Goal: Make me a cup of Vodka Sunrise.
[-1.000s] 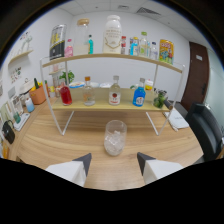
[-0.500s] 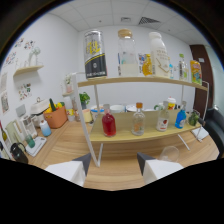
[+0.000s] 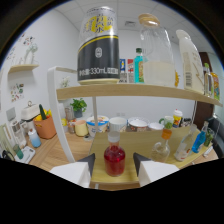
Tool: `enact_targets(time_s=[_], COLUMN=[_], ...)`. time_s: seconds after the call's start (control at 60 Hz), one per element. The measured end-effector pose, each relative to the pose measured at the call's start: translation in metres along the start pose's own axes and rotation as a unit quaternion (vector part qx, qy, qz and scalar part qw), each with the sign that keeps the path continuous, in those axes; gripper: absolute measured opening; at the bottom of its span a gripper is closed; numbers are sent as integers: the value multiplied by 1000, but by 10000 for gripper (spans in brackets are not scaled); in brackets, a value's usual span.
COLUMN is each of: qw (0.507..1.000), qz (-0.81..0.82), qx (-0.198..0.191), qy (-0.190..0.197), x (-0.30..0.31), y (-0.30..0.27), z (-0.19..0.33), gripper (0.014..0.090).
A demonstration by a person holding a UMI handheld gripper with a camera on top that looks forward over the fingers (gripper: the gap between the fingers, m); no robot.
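The gripper (image 3: pixel 114 165) has its jaws released, the two dark fingertips (image 3: pixel 89 161) spread apart with a flask (image 3: pixel 114 157) standing between them on the lower shelf (image 3: pixel 150 167), a gap showing at either side of it. The flask is clear glass, round-bellied with a short neck and a pale stopper, and its belly is full of deep red liquid. Just beyond the right finger stands a smaller clear bottle (image 3: pixel 163 146) with an orange cap, and further to that side a blue bottle (image 3: pixel 200 142). Behind the flask, at the back of the shelf, sits a row of squat round tubs (image 3: pixel 117 123) with pale lids. Above the jaws a light wooden upper shelf (image 3: pixel 130 91) on a thin white frame carries a black-and-yellow can (image 3: pixel 98 45) marked 330mL, glossy and cylindrical, a tall clear glass jar (image 3: pixel 156 55) with a wooden lid and pale contents at the bottom, and a white plastic jug (image 3: pixel 189 62); small bottles, one with a green cap (image 3: pixel 139 65), stand behind them. Off to the left of the fingers, a wood-grain table (image 3: pixel 55 150) bears an orange pot (image 3: pixel 45 127) and a small potted plant (image 3: pixel 77 107). The room has plain white walls (image 3: pixel 55 45), and a little wall shelf (image 3: pixel 22 67).
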Motion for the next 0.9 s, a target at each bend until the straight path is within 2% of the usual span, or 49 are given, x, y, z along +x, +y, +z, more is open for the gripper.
enact_targets(time_s=[0.183, 0.483, 0.733, 0.9], qw=[1000, 1000, 999, 999], qz=[3, -30, -36, -27], qx=[-12, 6, 37, 31], qy=[15, 7, -7, -11], x=[2, 3, 20, 45], y=[7, 1, -14, 11], z=[18, 10, -42, -72], gripper=[367, 348, 348, 347])
